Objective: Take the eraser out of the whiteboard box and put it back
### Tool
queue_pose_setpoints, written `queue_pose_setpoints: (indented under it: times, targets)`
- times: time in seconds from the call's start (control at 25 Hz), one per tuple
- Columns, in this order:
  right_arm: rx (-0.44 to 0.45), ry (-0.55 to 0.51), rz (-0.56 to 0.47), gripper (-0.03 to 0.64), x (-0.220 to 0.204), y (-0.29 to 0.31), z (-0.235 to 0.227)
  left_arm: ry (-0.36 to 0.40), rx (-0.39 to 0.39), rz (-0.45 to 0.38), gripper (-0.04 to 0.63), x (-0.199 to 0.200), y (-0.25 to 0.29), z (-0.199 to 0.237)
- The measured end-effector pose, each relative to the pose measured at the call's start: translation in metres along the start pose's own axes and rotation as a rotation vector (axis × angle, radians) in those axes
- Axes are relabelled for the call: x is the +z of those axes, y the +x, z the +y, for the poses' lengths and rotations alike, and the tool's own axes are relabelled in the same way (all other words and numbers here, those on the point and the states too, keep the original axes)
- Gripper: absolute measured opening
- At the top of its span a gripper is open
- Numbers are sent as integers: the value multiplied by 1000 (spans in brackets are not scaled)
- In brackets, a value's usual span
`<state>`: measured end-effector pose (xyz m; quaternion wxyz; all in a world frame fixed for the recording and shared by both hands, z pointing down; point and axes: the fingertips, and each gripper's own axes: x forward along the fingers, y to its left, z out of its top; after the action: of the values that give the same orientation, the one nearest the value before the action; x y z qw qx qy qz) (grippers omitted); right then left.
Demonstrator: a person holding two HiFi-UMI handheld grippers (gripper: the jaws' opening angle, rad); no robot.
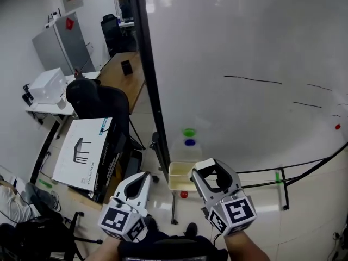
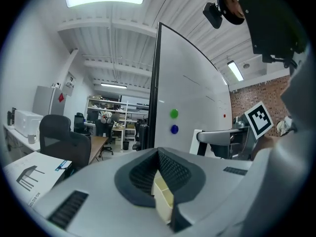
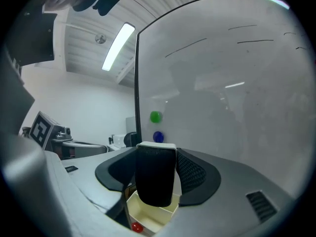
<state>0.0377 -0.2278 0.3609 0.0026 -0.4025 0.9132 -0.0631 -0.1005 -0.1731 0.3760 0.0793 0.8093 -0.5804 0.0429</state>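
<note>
Two grippers hang level in front of the whiteboard (image 1: 244, 48), near its lower left corner. Farthest left, the left gripper (image 1: 144, 177) has its jaws brought together on nothing. In its own view the dark pads (image 2: 173, 172) meet at the tips, and the cream whiteboard box (image 1: 179, 179) shows only beyond them, apart from the gripper.

That box sits at the foot of the board, just below a green magnet (image 1: 188, 132) and a blue magnet (image 1: 190, 142). Its near compartment looks bare in the right gripper view. A small red thing (image 3: 136, 227) shows at the box's lower edge; whether it lies in the box or under it cannot be told.

To the right, the right gripper (image 1: 216, 174) is clamped on the eraser (image 3: 155, 177). The eraser stands upright between the jaws with its black felt towards the camera and its white back away. So the eraser is out of the box, held just above and a little near of it.

By that reading the taking-out is done and the putting-back is in hand. The next move probably calls for carrying the eraser over the open top of the box, lowering it until it rests inside, and only then parting the jaws. The left gripper seems to have no part to play.
</note>
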Motion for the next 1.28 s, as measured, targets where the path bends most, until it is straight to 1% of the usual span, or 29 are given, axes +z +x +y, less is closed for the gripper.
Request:
queue_pose_setpoints:
  times: [0.12,0.28,0.44,0.56,0.64,0.84,1.12,1.28]
  targets:
    - [-30,-17,11,270,-10,14,1,-21,-31,2,17,-4,15,12]
    - [-87,-33,29,270,-26,32,13,-3,-114,13,17,-5,25,24]
    - [-163,-71,20,270,-34,46,20,-5,-158,26,17,-13,28,45]
    - [-215,-76,24,270,-43,53,19,-21,-168,34,17,-22,29,62]
    - [-232,-64,31,270,-51,59,18,-28,-179,44,17,-25,30,69]
    - [-248,-71,41,270,-63,69,17,-58,-198,46,17,-33,27,77]
    - [-269,-58,88,270,-84,76,17,-73,-186,39,17,-31,16,85]
    - [-273,-57,137,270,-103,78,14,-82,-176,48,17,-37,13,87]
